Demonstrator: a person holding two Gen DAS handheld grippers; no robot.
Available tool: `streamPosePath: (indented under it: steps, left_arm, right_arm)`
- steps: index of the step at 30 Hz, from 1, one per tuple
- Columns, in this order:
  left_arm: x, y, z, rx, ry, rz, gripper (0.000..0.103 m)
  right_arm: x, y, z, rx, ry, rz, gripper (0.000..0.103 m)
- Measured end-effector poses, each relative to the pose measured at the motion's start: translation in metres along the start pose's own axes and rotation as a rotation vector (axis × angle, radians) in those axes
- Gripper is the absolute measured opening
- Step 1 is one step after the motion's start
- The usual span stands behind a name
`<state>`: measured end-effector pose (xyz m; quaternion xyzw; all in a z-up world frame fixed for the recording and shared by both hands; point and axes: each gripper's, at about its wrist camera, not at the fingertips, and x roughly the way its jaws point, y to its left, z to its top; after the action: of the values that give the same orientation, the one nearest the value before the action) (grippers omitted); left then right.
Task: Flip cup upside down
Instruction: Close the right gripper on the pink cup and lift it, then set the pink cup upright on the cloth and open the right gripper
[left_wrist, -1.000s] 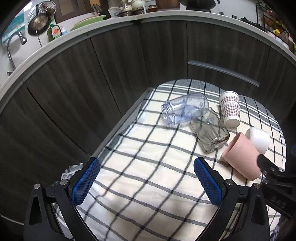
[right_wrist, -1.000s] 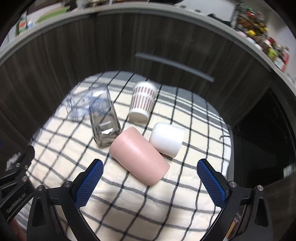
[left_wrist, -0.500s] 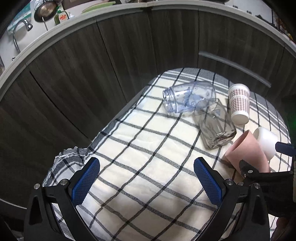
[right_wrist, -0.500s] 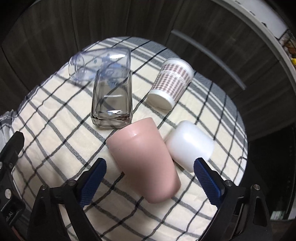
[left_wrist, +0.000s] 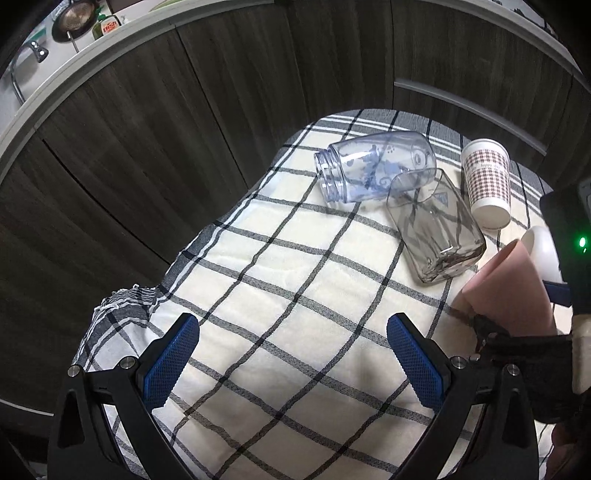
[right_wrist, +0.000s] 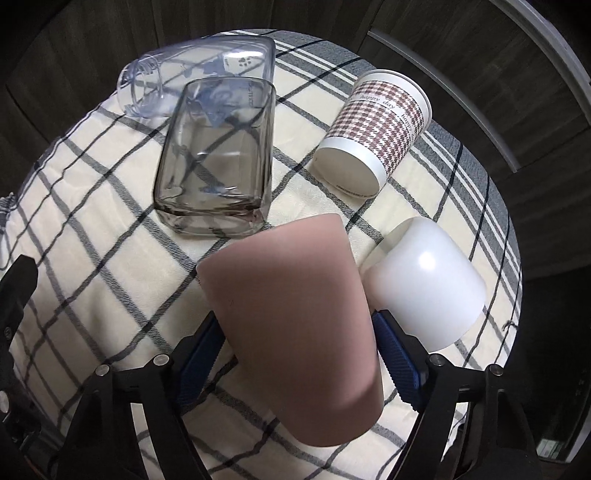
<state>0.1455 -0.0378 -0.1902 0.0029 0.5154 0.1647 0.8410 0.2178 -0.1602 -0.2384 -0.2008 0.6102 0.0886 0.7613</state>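
Right gripper (right_wrist: 295, 354) is closed around the matte pink plastic tumbler (right_wrist: 295, 317), blue pads pressed on both flanks of the body near mid-length; looks like a side grab so the wrist can roll it over onto its rim. The tumbler lies tilted on the black-and-cream checked cloth (left_wrist: 280, 280), at its right side; which end is the mouth I can't tell for sure from either view. Left gripper (left_wrist: 291, 363) hangs over bare cloth with fingers spread wide, nothing between them, probably parked out of the way. Count: five vessels total. One pink tumbler, one small white plastic cup (right_wrist: 424, 284) on its side touching or just beside the tumbler, one houndstooth-print paper cup (right_wrist: 373, 133) tipped over, one square smoky glass tumbler (right_wrist: 218, 155) on its side, one clear plastic jar with blue print (left_wrist: 373, 171) on its side against the glass. All five down, none on its rim, so the flip isn't done yet. Two grippers, one cloth. Dark wood-grain cabinet fronts (left_wrist: 184, 129) behind.
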Motion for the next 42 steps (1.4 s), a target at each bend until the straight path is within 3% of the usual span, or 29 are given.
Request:
streamPosePath:
  steps: [9,17,24,29,36,42]
  left_arm:
    - [-0.005,0.002,0.000,0.023,-0.022,-0.019,0.103]
    - [-0.029,0.028,0.008,0.085,-0.100,-0.092,0.103]
    - [-0.035,0.080,0.014,0.084,-0.118,-0.077,0.103]
    - [-0.040,0.120,0.006,0.088,-0.136,-0.078,0.103]
    - [-0.019,0.155,0.008,0.070,-0.136,-0.065,0.103]
    - [0.003,0.165,0.018,0.069,-0.120,-0.068,0.103]
  right_arm:
    - [-0.005,-0.001,-0.007,0.043,-0.016,0.022,0.078]
    - [-0.044,0.004,-0.012,0.146,-0.055,0.068,0.076]
    - [-0.080,0.039,-0.021,0.233,-0.082,0.194,0.076]
    - [-0.093,0.065,-0.030,0.303,-0.036,0.340,0.076]
    - [-0.055,0.084,-0.037,0.531,0.093,0.503,0.076]
    - [-0.023,0.079,-0.036,0.752,0.127,0.581,0.076]
